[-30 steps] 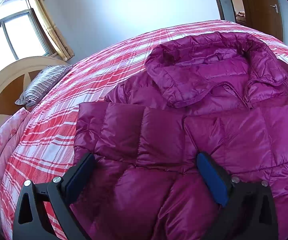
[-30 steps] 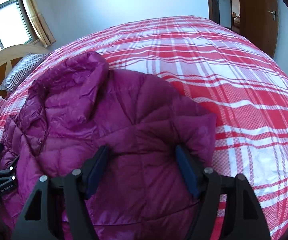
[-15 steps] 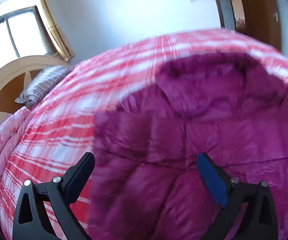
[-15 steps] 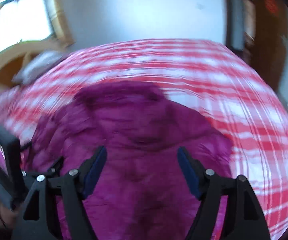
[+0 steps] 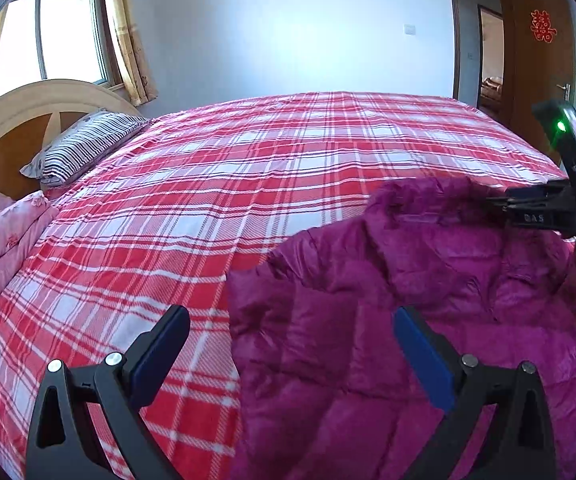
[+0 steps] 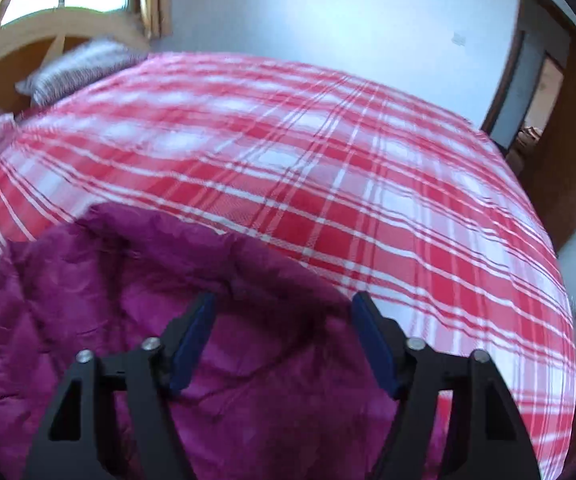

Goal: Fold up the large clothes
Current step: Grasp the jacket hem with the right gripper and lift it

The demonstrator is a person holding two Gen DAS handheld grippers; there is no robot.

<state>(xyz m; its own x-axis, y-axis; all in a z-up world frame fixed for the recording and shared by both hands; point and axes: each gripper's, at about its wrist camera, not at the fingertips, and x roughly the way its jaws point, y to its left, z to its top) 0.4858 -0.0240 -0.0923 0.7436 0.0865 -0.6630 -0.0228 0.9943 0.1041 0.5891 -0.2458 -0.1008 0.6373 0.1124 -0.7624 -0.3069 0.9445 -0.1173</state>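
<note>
A: Left wrist view: where is the garment?

B: The purple padded jacket fills the lower right of the frame, lying on the red plaid bed cover. A striped pillow sits at the upper left, against the wooden headboard.

A: State of the left hand-held gripper?

B: Jaws wide apart, nothing held. One finger is over the bed cover, the other over the jacket.

A: And the right hand-held gripper?

B: Right wrist view: the frame is blurred. Its jaws have just been closing and stand at a moderate gap, with jacket fabric between them. Whether the pads press on it, I cannot tell. In the left wrist view, this unit appears at the right edge.
</note>
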